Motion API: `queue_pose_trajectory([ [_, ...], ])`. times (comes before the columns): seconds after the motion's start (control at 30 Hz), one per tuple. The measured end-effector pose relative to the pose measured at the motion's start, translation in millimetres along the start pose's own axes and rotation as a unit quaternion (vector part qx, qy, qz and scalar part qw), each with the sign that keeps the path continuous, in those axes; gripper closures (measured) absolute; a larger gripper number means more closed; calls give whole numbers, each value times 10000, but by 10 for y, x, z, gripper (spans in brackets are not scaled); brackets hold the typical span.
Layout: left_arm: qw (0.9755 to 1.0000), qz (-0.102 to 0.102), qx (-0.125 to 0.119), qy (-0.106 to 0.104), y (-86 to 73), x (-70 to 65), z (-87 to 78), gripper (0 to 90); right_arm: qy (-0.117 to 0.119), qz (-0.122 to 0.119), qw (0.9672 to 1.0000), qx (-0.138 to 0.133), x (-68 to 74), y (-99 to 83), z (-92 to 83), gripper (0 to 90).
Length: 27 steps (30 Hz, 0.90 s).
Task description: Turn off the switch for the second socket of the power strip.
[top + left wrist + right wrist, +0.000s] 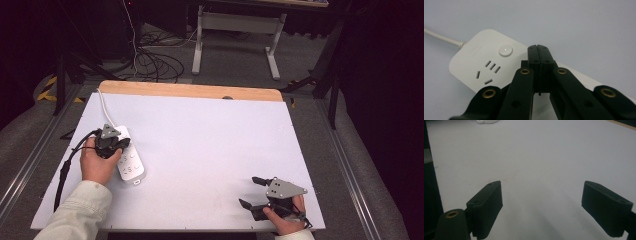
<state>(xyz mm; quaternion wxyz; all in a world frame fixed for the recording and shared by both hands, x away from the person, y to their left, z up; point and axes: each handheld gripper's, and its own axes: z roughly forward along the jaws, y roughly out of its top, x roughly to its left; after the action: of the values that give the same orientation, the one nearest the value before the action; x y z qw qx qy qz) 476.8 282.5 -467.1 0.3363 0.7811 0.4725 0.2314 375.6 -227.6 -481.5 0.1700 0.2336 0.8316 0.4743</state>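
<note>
A white power strip lies on the left part of the white table top, its white cord running toward the far edge. My left gripper hovers right over the strip with its jaws pressed together and nothing between them. In the left gripper view the shut gripper points just beside the strip's round button, above the socket holes. My right gripper rests near the front right of the table, jaws wide apart and empty. In the right gripper view, my right gripper frames bare table between its spread jaws.
A wooden strip edges the table's far side. Behind it on the floor are loose cables and a white desk frame. A corner of the power strip peeks at the top of the right gripper view.
</note>
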Motion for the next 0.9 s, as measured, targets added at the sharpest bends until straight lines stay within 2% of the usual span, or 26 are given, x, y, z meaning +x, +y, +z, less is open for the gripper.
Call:
queue_pose_trajectory([
  [0.1,10000,-34,30,-2,4,-4,-2,900,14,3,10000,-6,0,-1,2,175],
  [0.27,9999,73,66,88,3,-33,1,900,15,0,10000,-8,1,0,0,175],
  [0.5,9999,-70,37,-76,13,17,-9,900,1,11,10000,-24,-5,-1,-3,175],
  [0.53,9998,-154,-26,-146,22,35,-30,900,-3,9,10000,-23,-9,-2,-4,175],
  [0.57,9993,-282,34,-237,26,55,-49,899,-1,22,10000,-27,-10,-3,-3,175],
  [0.67,9992,-276,-52,-276,31,63,-88,899,-1,30,10000,-21,-11,-2,1,175],
  [0.73,9987,-297,-146,-379,45,51,-134,898,0,27,10000,-15,-10,-1,5,175],
  [0.9,9985,-161,-267,-447,112,-8,-273,898,-8,12,10000,-11,-8,0,3,175],
])
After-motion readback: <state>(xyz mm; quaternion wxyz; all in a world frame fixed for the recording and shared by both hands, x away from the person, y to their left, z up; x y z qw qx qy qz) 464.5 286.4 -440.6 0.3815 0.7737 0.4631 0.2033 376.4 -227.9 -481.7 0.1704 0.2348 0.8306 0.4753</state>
